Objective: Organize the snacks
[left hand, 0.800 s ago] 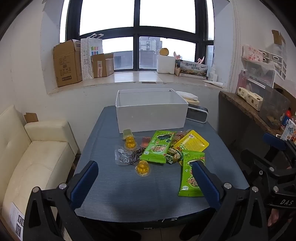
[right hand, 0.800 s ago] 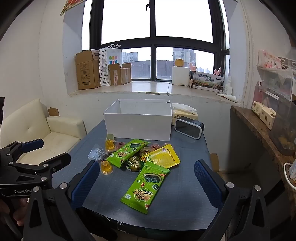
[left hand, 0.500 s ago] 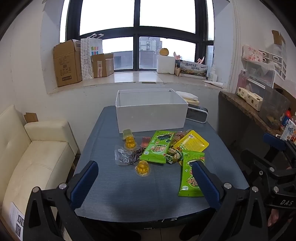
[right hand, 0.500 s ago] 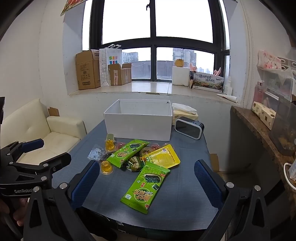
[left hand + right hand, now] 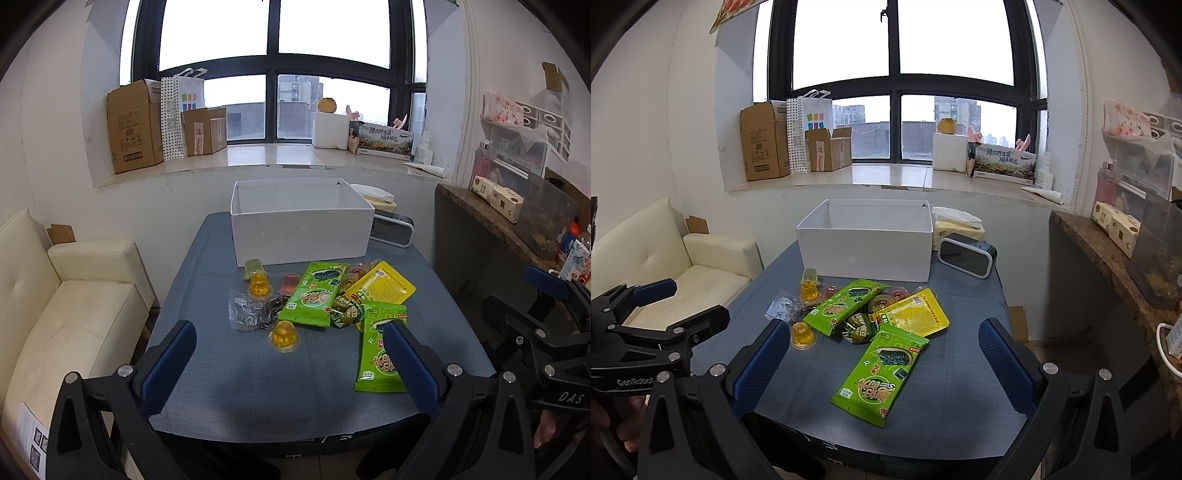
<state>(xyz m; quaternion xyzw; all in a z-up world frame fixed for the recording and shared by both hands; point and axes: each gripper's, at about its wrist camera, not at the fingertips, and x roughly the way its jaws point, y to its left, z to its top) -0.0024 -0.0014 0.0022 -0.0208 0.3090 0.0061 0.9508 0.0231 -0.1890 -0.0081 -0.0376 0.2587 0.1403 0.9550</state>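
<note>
The near strip of the table (image 5: 258, 387) lay bare in front of both wide-open grippers, nothing blocking the way in. Past it the snack pile (image 5: 864, 314) crowded the middle, packets overlapping, jelly cups (image 5: 283, 334) on its left fringe. The white box (image 5: 299, 236) stood behind the pile, open-topped, a cup touching its front wall. A clock (image 5: 967, 258) sat just beside the box's right end. Bare cloth ran down the table's left and right edges.

Black angular frames on left gripper (image 5: 288, 345) and right gripper (image 5: 882, 341), studded with silver screws. Blue textured pads (image 5: 759, 360) inside each finger. White "GenRobot" and "DAS" lettering.
</note>
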